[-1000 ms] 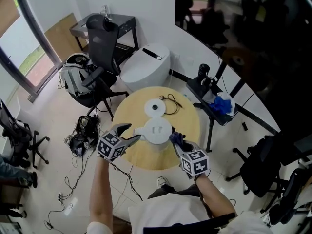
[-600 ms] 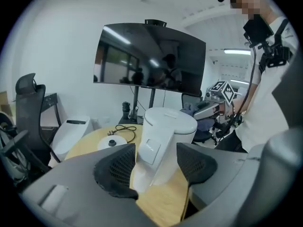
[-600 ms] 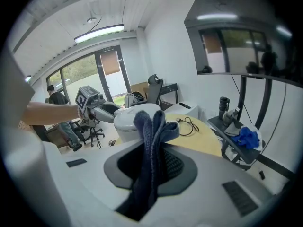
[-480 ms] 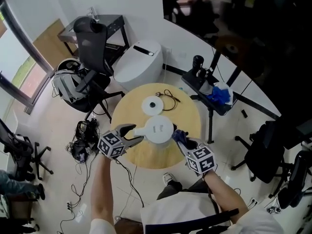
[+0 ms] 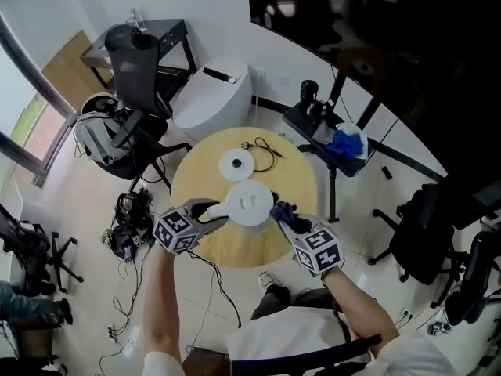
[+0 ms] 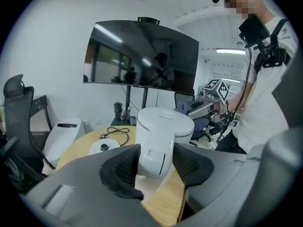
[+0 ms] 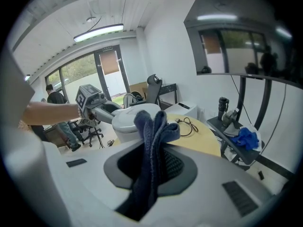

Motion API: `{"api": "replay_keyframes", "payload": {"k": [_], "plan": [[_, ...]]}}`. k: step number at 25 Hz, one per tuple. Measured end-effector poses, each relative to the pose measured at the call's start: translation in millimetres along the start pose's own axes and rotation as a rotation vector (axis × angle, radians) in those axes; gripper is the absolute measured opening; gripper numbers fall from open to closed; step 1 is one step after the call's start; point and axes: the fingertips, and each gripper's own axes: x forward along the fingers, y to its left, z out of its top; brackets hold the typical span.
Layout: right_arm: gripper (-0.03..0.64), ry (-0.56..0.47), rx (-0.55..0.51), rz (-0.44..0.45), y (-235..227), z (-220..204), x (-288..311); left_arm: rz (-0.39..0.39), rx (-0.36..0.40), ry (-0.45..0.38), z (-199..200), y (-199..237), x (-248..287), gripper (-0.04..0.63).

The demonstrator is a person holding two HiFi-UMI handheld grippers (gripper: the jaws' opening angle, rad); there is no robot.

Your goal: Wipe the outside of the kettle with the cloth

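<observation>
A white kettle (image 5: 252, 200) stands on the round wooden table (image 5: 293, 185), its handle (image 5: 224, 208) pointing left. My left gripper (image 5: 217, 212) reaches in from the left. Its jaws straddle the handle (image 6: 154, 156) and are closing, with the pads close beside its sides. My right gripper (image 5: 284, 217) sits at the kettle's right side, shut on a dark blue cloth (image 5: 279, 209). In the right gripper view the cloth (image 7: 151, 126) sticks up from between the jaws, its top next to the kettle (image 7: 130, 119).
The kettle's round base (image 5: 237, 164) and its black cord (image 5: 263, 146) lie on the table behind the kettle. A stand with blue rags (image 5: 343, 142) is at the right, an office chair (image 5: 131, 53) at the back left, and cables (image 5: 125, 219) on the floor.
My left gripper has moved in along the kettle's handle and its jaws have narrowed around it. The right gripper with the cloth has stayed beside the kettle.
</observation>
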Motion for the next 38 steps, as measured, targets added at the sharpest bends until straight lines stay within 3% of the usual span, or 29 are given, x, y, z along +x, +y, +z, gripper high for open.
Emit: {"api": "replay_keyframes", "payload": {"k": [4, 9, 11, 16, 22, 30, 33, 38], "plan": [[0.069, -0.013, 0.040, -0.008, -7.7, -3.2, 0.0, 0.045, 0.008, 0.009, -2.2, -6.5, -0.3, 0.206], [0.069, -0.156, 0.350, 0.089, -11.8, 2.5, -1.4, 0.144, 0.015, 0.024, -7.3, -32.3, -3.5, 0.175], [0.069, -0.195, 0.419, 0.139, -13.3, 5.7, 4.7, 0.187, -0.001, 0.013, -7.5, -42.5, -3.3, 0.173], [0.069, -0.110, 0.401, 0.146, -29.5, -25.0, 39.4, 0.244, -0.060, -0.008, -11.0, -63.3, -2.1, 0.172], [0.069, 0.055, 0.501, 0.139, -49.7, -82.9, 93.6, 0.322, -0.135, -0.016, -12.1, -78.6, -3.3, 0.173], [0.069, 0.182, 0.650, 0.010, -65.2, -141.6, 120.2, 0.468, -0.240, -0.027, -10.4, -92.3, 7.1, 0.173], [0.069, 0.146, 0.718, 0.026, -65.3, -140.3, 117.4, 0.508, -0.277, -0.015, -11.6, -96.9, 10.9, 0.173], [0.069, -0.010, 0.807, 0.145, -53.1, -95.6, 85.5, 0.566, -0.326, -0.009, -12.0, -102.1, 13.6, 0.172]]}}
